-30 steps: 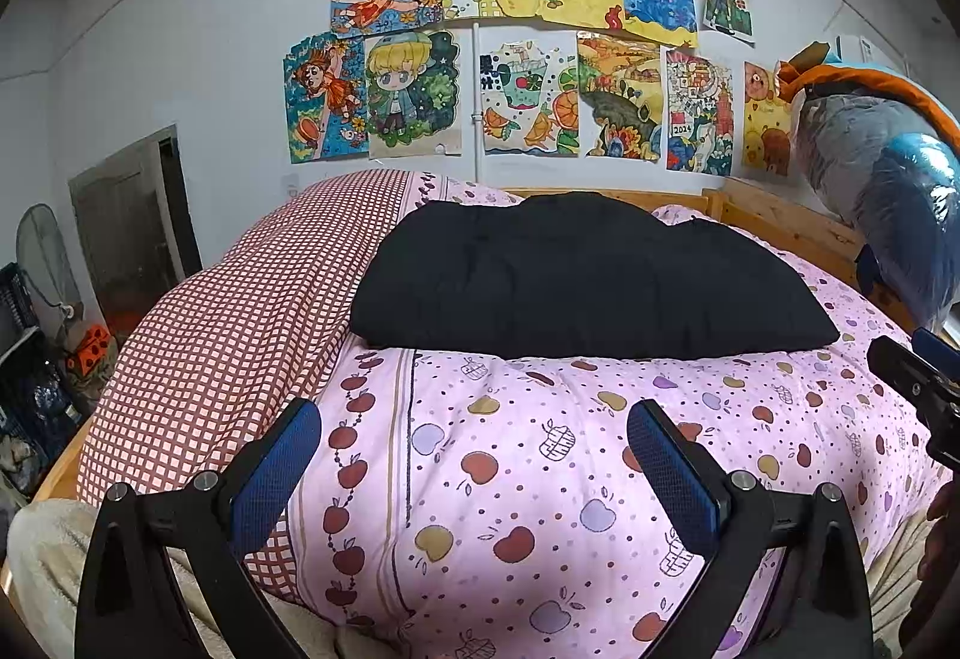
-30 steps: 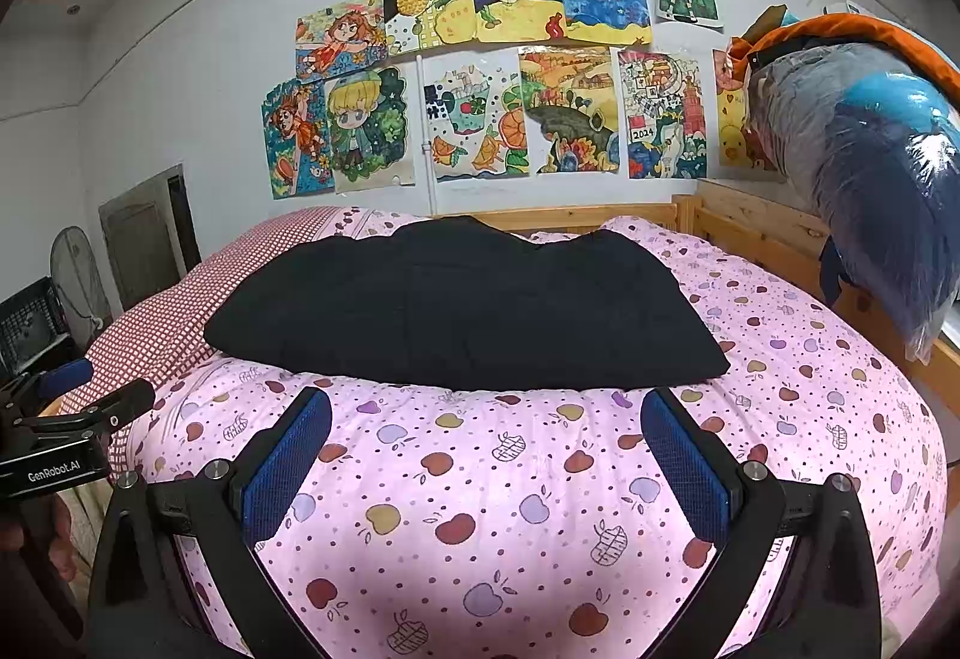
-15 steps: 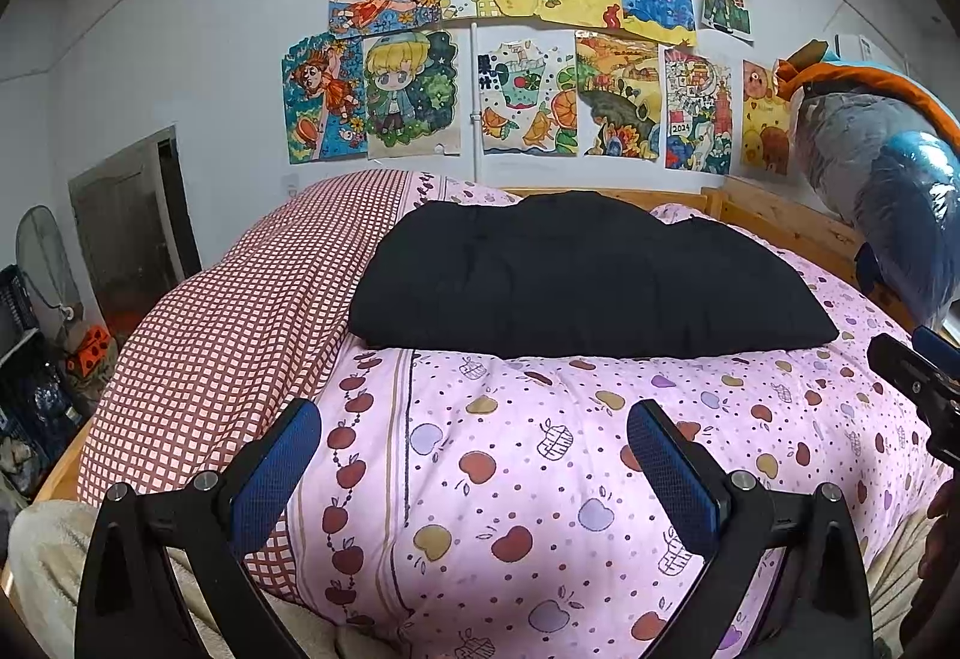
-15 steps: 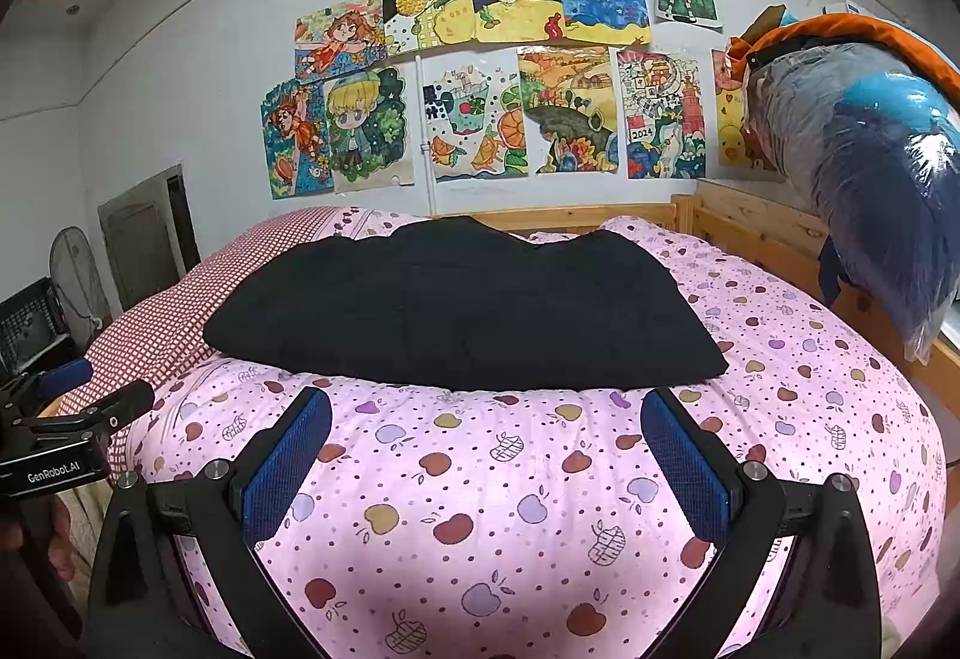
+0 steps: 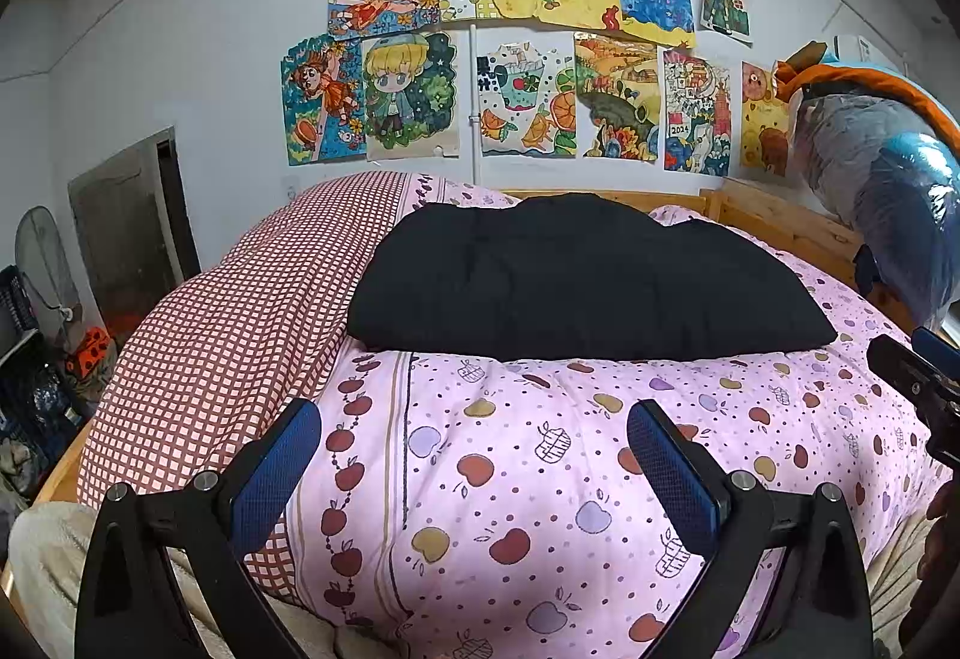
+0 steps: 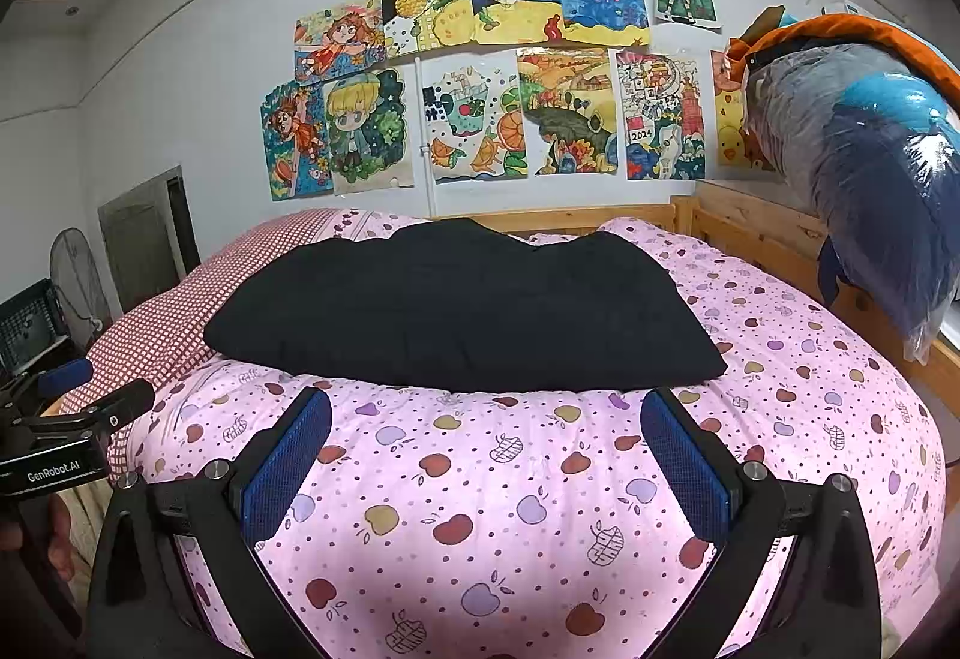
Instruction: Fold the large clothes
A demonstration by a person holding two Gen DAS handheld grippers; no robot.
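Note:
A black padded garment [image 5: 576,281] [image 6: 462,311] lies folded into a flat, wide bundle across the far half of the bed. My left gripper [image 5: 474,455] hovers open over the near part of the pink quilt, short of the garment, with nothing between its blue pads. Over the same quilt my right gripper [image 6: 486,449] is open too and holds nothing. From the left wrist view the right gripper's tip [image 5: 912,365] shows at the right edge; the left gripper [image 6: 66,419] shows at the left edge of the right wrist view.
The pink apple-print quilt [image 5: 540,467] [image 6: 810,389] covers the bed, with a red checked cover [image 5: 240,323] on its left side. A wooden bed frame [image 6: 750,227] runs along the back and right. A plastic-wrapped bundle [image 6: 870,167] hangs at the right. A fan [image 5: 42,263] and crates stand on the left.

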